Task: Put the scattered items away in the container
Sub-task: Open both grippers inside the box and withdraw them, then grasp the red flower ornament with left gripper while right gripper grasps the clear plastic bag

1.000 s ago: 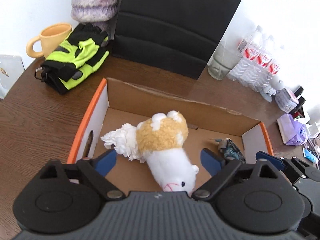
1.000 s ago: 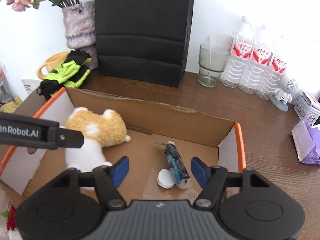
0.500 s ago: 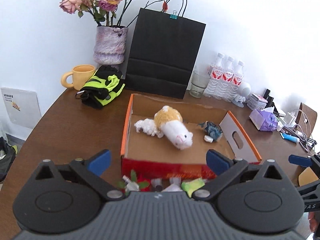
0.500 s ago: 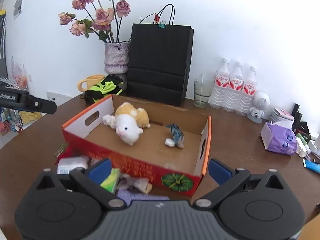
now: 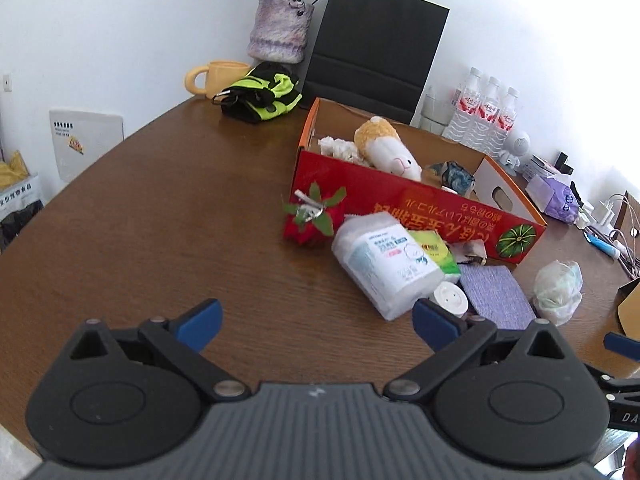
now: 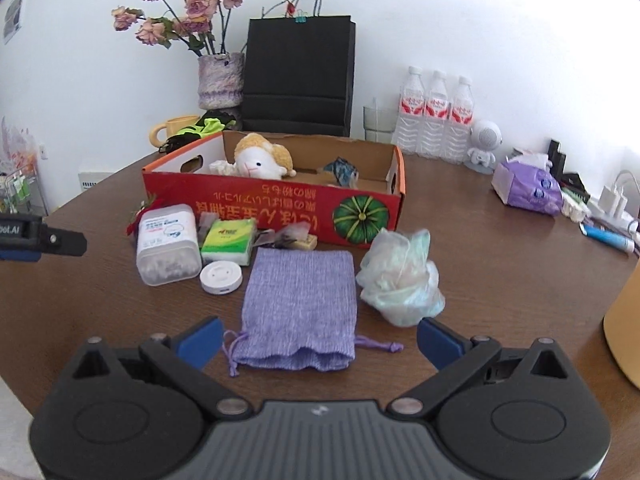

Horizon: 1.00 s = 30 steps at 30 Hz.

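Both grippers have pulled back from inside the box since the earlier frame. Worktop (image 6: 500,248) carries the red cardboard box (image 6: 280,212), holding plush sheep (image 6: 260,160). Purple drawstring pouch (image 6: 300,308) lies in front, cotton-swab container (image 6: 168,244) beside it. Left gripper (image 5: 316,320) and right gripper (image 6: 320,338): jaws wide apart, empty.

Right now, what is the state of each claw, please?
Left claw: open, holding nothing.
Right claw: open, holding nothing.
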Tool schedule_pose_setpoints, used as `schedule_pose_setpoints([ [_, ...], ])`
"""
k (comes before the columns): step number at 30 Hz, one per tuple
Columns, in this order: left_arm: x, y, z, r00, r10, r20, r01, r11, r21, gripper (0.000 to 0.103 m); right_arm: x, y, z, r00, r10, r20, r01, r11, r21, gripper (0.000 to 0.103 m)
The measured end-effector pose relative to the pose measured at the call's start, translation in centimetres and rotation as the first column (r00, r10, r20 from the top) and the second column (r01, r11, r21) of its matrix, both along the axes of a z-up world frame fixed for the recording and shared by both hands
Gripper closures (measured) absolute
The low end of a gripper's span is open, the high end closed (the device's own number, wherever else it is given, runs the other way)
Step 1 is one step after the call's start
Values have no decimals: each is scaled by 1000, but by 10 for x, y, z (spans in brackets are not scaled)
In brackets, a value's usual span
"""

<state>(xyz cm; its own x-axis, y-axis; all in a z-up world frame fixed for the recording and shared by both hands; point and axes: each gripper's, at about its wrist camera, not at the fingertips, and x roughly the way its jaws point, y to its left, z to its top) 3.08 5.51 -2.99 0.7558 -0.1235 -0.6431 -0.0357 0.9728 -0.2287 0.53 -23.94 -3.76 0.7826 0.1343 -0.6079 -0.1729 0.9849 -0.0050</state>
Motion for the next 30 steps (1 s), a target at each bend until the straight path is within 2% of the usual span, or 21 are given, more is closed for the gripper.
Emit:
schedule_pose_setpoints([
  [4, -1, -1, -10, 999, -12, -37, 12, 1000, 0, 0, -1, -2, -11, 999, -23, -39, 25, 999, 40, 0],
  [11, 6, -3, -6, 1000, -5, -22, 5, 1000, 19, 0, 3, -4, -7, 999, -43, -3, 43, 999, 9, 0],
  [15, 26, 1, 1, 1000, 15, -15, -14, 998, 63, 0, 14, -12, -4, 996, -81, 31, 82, 996, -41, 0],
  [20, 60, 9, 8, 1000, 28, -13, -27, 998, 62, 0, 38, -24, 1, 991, -117, 64, 121, 990, -70, 0],
  [25, 93, 11, 7, 999, 30, -25, -28, 998, 61, 0, 68, -29, -3, 992, -122, 42, 124, 990, -70, 0],
  [30, 118, 11, 0, 998, 30, -53, -28, 999, 47, 1, 90, -29, -10, 994, -109, 12, 110, 992, -68, 5],
])
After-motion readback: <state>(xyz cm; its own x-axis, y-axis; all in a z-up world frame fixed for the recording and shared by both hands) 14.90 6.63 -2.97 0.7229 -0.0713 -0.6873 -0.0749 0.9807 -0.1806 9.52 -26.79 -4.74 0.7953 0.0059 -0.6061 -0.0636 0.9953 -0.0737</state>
